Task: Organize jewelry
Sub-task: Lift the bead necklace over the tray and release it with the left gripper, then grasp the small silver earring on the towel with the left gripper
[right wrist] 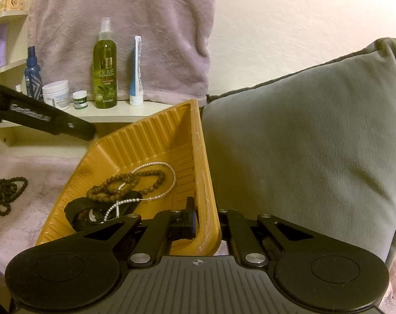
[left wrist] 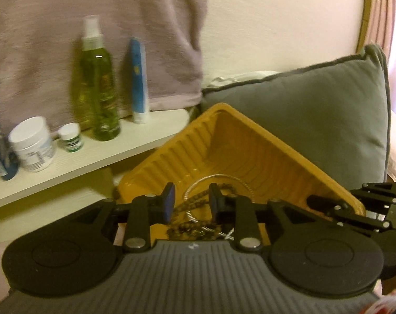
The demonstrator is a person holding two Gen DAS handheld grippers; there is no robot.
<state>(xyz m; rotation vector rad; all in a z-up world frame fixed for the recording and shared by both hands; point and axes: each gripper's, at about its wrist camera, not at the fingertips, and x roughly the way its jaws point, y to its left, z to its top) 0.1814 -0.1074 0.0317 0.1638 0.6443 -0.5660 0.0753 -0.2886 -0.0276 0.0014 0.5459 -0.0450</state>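
R gripper (right wrist: 207,225) clamps rim of tray (right wrist: 114,141); thin, light, flexy. L gripper (left wrist: 192,200) half-open, empty. Loose beads (right wrist: 8,191): limp, pinch bunched strands.

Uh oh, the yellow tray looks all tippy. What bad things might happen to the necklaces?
1. The right gripper pinches only the rim of the yellow tray, which sits tilted; it might slip and dump everything.
2. The pearl strand crosses the brown bead necklace, so they may tangle.
3. The left gripper hangs open over them and might snag both at once.
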